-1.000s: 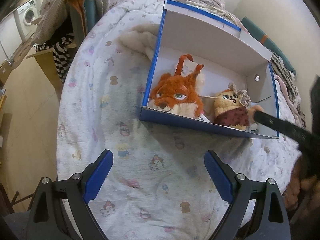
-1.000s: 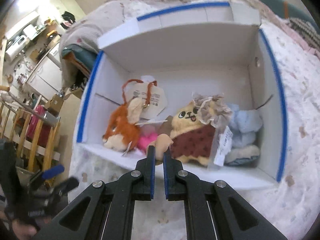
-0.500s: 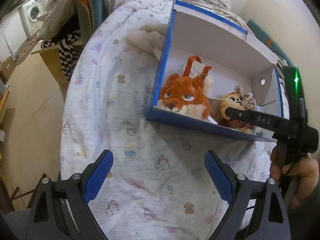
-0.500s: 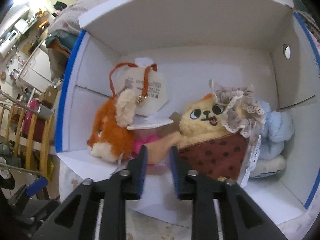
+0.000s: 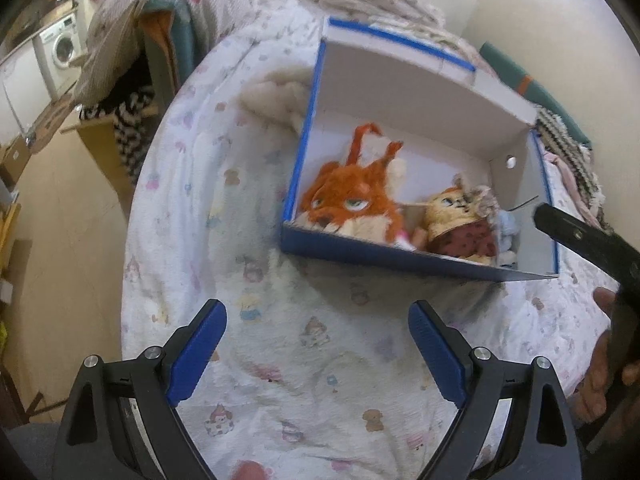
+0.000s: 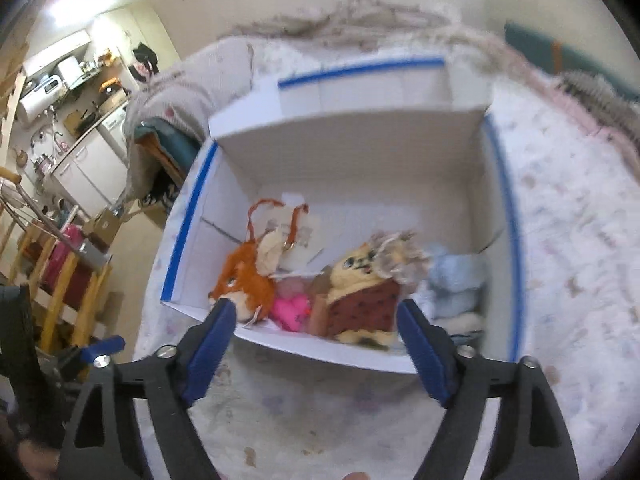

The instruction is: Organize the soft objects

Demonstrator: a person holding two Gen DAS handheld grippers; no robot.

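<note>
Right wrist view: the right tool (image 6: 312,320), whose blue pads were pinched on the tan limb beside the pink toy a second ago, now stands wide apart, empty and pulled back to the near rim of the white cardboard box with blue edges (image 6: 500,208). The left tool (image 5: 318,326) is spread wide as before, low in its frame over the white quilt printed with small cartoon figures (image 5: 280,360).

The box lies on the bed at frame centre. Inside, from left to right, sit an orange plush fox (image 6: 244,284) with a looped strap and paper tag, a bright pink soft toy (image 6: 292,310), a yellow plush cat in a spotted maroon dress (image 6: 364,300) and a pale blue soft toy (image 6: 456,288). The fox's muzzle points lower left; the cat stands upright, facing the camera.
</note>
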